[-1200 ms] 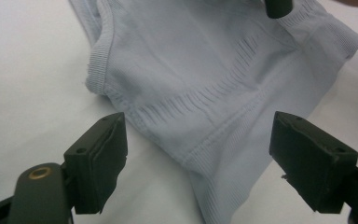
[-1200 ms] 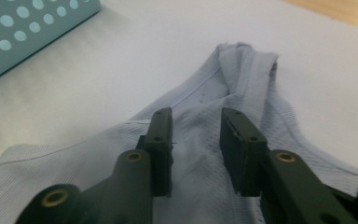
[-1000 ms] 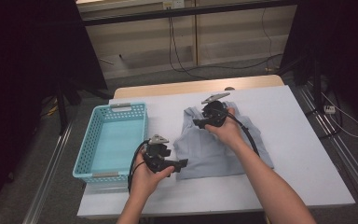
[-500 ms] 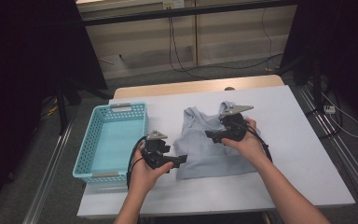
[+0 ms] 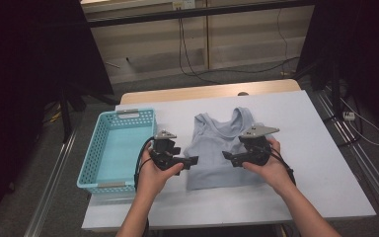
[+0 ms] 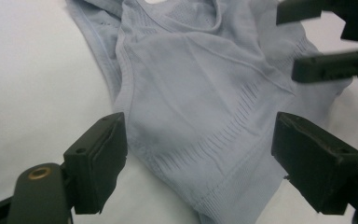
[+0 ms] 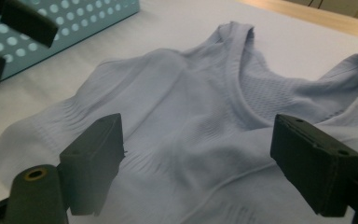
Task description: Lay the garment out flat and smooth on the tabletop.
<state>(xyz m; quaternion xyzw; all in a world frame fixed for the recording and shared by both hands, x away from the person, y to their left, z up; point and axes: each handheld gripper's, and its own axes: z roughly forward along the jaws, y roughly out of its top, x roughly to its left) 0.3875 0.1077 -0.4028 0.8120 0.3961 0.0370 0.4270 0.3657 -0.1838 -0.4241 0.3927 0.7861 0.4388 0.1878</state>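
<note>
Your light blue tank top (image 5: pixel 223 148) lies flat on the white table (image 5: pixel 321 148), about midway between its left and right edges, straps toward the far edge and hem toward your near edge. That spread-out lay gives you 2 free side seams to work from, and you have set 1 gripper at each. The left gripper (image 5: pixel 190 161) hangs at the garment's left side near the hem, jaws parted and pointing inward. The right gripper (image 5: pixel 229 158) faces it over the right half of the cloth. Its jaws have just been opening and now stand wide, with fabric below them but nothing pinched between the pads. So both tools are released and neither holds the top. Judging from this mirrored stance, you look set to take both sides at once, likely for a fold. The teal basket (image 5: pixel 116 148) waits near the table's left edge, just beside your left hand, probably as the place for the finished piece.

The high view gives you the whole layout: basket, garment and the 2 grippers facing each other. The left gripper view adds the ribbed hem band (image 6: pixel 228 196) lying between its jaws and the other tool's jaws across the cloth. The right gripper view shows soft wrinkles (image 7: pixel 205 140) and the perforated basket wall (image 7: pixel 74 18) beyond the top.
</note>
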